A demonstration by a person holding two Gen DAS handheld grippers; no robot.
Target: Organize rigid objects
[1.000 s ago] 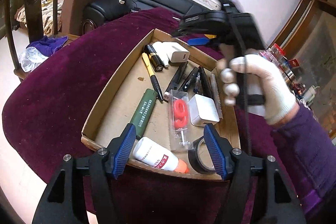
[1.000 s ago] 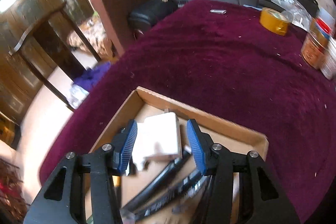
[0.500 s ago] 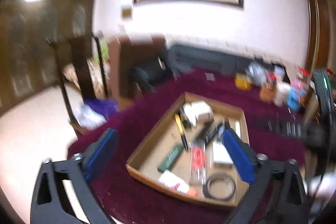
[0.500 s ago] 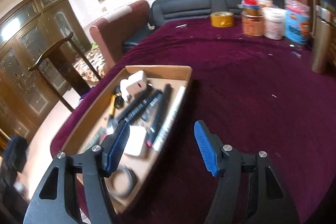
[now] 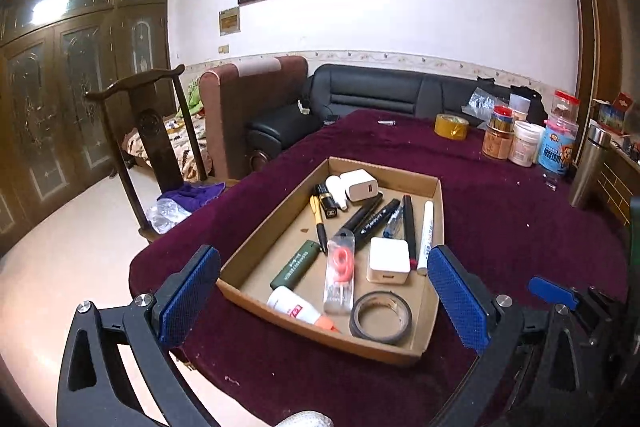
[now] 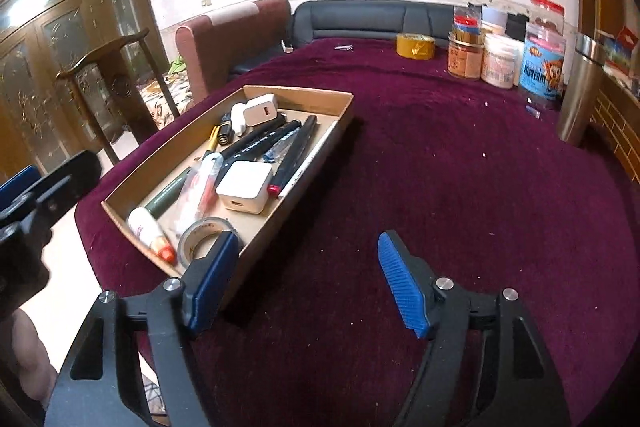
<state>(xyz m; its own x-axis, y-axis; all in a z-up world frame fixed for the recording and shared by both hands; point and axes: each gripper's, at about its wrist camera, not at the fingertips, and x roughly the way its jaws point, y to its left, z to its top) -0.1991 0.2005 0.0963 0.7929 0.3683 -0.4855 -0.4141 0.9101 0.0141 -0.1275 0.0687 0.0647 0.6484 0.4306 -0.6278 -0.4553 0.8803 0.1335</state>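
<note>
Left wrist: tongs [image 5: 324, 291] agape above tray [image 5: 434, 323].

Both wrist views (right one offset rightward) share the cardboard tray [image 5: 436, 211] [image 6: 316, 99].

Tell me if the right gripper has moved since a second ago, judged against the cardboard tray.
Yes. The right gripper has pulled back out of the cardboard tray and now hangs open over the tablecloth beside its near right corner.

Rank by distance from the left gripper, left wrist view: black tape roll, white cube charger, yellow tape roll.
From the left gripper:
1. Black tape roll, near right corner of the cardboard tray.
2. White cube charger, mid-tray, right side.
3. Yellow tape roll, far across the table, outside the tray.
</note>
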